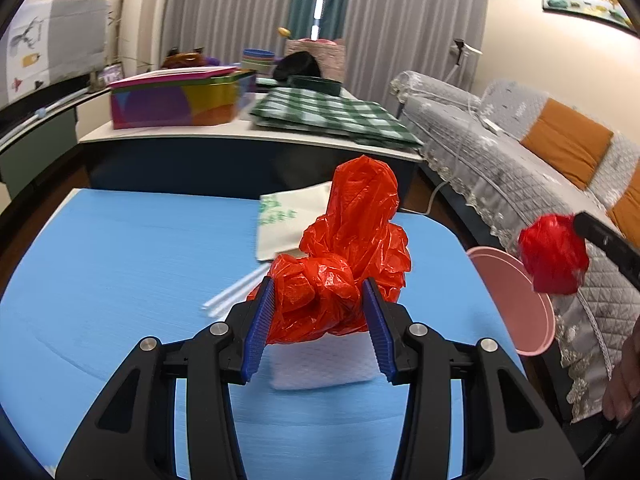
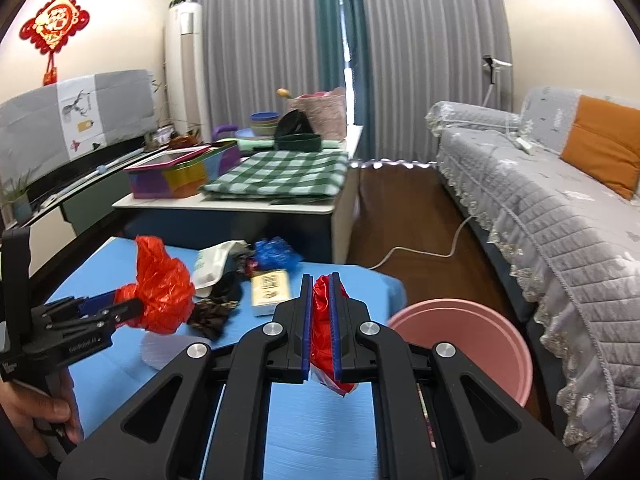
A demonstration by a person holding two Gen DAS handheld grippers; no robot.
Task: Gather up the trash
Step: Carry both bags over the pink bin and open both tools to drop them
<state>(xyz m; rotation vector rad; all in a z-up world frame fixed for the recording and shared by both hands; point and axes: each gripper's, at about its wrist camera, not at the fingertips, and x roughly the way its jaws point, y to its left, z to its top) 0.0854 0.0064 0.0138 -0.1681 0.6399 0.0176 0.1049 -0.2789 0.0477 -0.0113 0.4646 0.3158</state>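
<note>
My left gripper (image 1: 319, 282) is shut on a crumpled orange-red plastic bag (image 1: 352, 240) and holds it just above the blue table (image 1: 120, 280); it also shows in the right wrist view (image 2: 160, 284). My right gripper (image 2: 322, 280) is shut on a small red wrapper (image 2: 322, 336), seen in the left wrist view (image 1: 554, 256) held above the pink bin (image 1: 516, 300). The pink bin (image 2: 472, 344) stands beside the table's right edge.
On the table lie a white tissue (image 1: 324, 364), white straws (image 1: 236, 292), a white printed bag (image 1: 288, 220), a blue wrapper (image 2: 276, 254), a yellow box (image 2: 270, 290) and dark scraps (image 2: 212, 314). A grey sofa (image 2: 560, 216) runs along the right. A cluttered low table (image 2: 240, 200) stands behind.
</note>
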